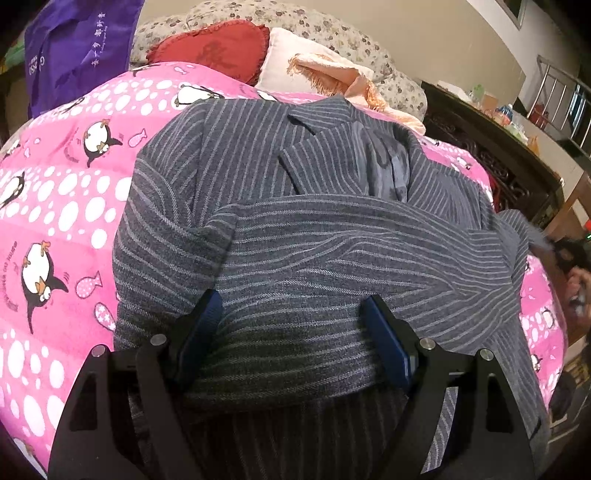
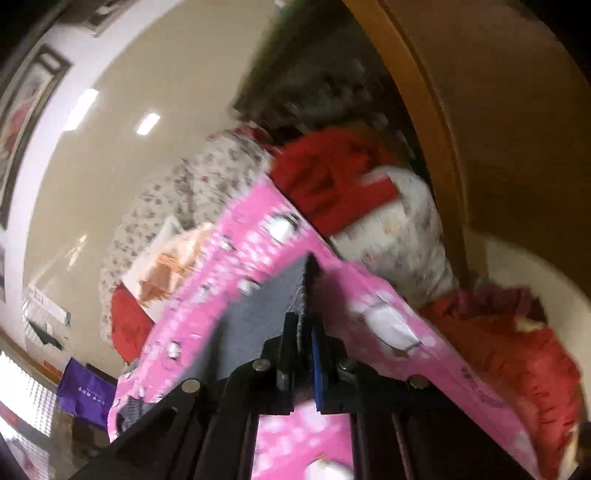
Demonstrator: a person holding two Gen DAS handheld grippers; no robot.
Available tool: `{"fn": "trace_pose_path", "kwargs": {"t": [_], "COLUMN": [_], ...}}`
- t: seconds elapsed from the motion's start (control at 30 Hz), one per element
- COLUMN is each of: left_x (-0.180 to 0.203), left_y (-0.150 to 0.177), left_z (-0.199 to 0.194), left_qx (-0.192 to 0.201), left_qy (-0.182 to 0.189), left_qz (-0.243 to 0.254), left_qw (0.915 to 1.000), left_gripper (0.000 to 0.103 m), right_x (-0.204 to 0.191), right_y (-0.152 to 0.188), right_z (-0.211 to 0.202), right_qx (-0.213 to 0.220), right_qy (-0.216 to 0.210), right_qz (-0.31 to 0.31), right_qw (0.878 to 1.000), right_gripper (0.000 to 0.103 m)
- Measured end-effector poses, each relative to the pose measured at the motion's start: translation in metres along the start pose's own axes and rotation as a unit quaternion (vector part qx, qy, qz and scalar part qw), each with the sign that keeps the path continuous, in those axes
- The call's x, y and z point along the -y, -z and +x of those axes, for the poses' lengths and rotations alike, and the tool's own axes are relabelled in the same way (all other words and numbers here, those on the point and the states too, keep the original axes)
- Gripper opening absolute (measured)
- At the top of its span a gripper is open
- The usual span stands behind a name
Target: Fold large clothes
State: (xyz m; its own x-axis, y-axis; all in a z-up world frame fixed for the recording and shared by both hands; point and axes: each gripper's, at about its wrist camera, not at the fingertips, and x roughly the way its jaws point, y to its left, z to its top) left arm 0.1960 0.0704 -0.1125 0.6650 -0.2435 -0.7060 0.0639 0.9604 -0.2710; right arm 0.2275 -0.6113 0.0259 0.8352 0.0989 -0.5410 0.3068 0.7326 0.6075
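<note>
Left gripper jaws spread wide over the striped jacket on the bed — right gripper jaws pinch its edge.

Beige wall behind the bed. Pink penguin-print quilt covers the mattress. Floral bedding, red heart cushion and purple bag at its head. Dark carved cabinet stands beside. Framed picture hangs on the wall.

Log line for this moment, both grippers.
left gripper: open over striped jacket | right gripper: shut on jacket edge | pink quilt underneath
</note>
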Motion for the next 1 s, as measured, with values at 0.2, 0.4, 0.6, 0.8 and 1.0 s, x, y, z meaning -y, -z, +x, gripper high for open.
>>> {"fn": "trace_pose_path", "kwargs": {"t": [0.2, 0.4, 0.6, 0.8, 1.0], "left_x": [0.015, 0.006, -0.027, -0.03, -0.028], "left_y": [-0.011, 0.01, 0.057, 0.073, 0.074], "left_z": [-0.024, -0.075, -0.078, -0.067, -0.06], "left_qx": [0.0, 0.032, 0.011, 0.006, 0.001], "left_qy": [-0.067, -0.111, -0.143, -0.124, -0.127], "left_qz": [0.013, -0.001, -0.061, -0.063, -0.054], "left_qw": [0.9977, 0.9932, 0.9878, 0.9903, 0.9905], "left_gripper": [0.081, 0.081, 0.081, 0.082, 0.086], "right_x": [-0.058, -0.13, -0.219, -0.175, 0.011], "right_y": [-0.033, -0.038, -0.006, 0.033, 0.074], "right_z": [-0.101, -0.176, -0.173, -0.122, -0.131], "right_qx": [0.067, 0.092, 0.033, -0.05, -0.044], "right_qy": [0.02, 0.0, -0.041, 0.036, 0.035], "right_qz": [-0.069, -0.149, -0.209, -0.182, 0.045], "right_qw": [0.995, 0.985, 0.977, 0.981, 0.997], "right_gripper": [0.006, 0.005, 0.004, 0.034, 0.054]}}
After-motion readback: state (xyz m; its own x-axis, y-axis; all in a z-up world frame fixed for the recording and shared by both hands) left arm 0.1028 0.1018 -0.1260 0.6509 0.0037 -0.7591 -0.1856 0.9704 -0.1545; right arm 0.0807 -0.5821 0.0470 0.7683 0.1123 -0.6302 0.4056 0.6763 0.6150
